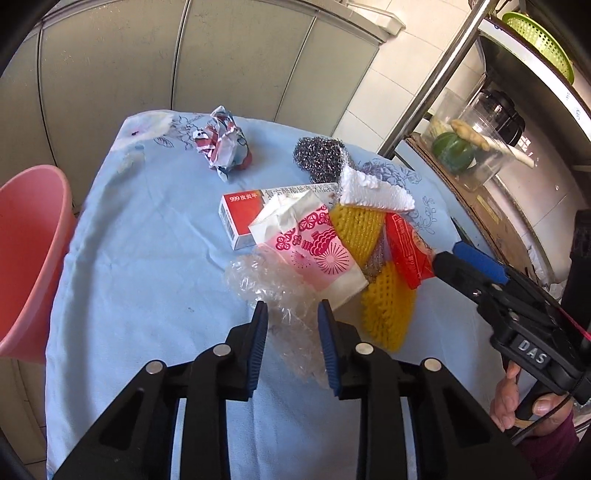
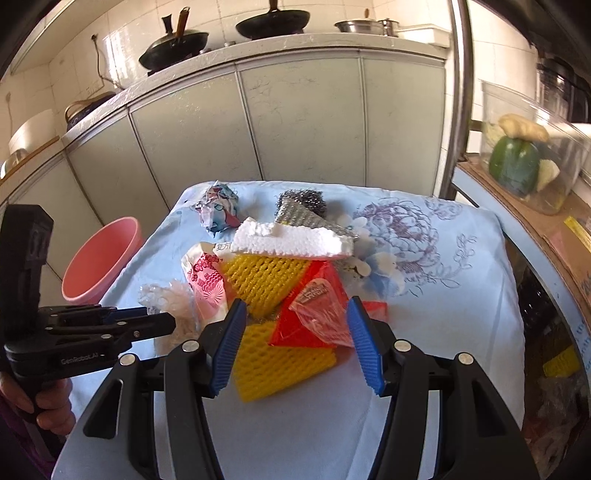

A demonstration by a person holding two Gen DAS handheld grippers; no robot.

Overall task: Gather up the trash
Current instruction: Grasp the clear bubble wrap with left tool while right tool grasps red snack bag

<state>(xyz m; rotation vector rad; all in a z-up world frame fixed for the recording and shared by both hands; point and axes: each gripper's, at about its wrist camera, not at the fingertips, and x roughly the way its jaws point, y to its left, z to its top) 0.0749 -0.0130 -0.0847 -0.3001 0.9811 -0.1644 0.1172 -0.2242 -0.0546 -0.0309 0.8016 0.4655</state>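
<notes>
Now trash pile sits mid table [image 1: 129, 258], on blue cloth. Left gripper [image 1: 293, 334] low at near edge of pile, tongs part way apart, clear wrap [image 1: 273, 284] between them; cannot tell if pads pinch it. Right gripper [image 2: 295, 343] at near side of pile, tongs wide apart over red wrapper [image 2: 314, 314] and yellow net [image 2: 280, 362], not squeezing. White foam [image 2: 295, 240] on far side of pile. Crumpled paper [image 1: 225, 144] well behind pile. Pink bucket [image 1: 29, 254] left of table.

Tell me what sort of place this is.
Most likely a home kitchen: woks and a steel pot sit on a tiled counter above cabinet doors.
</notes>
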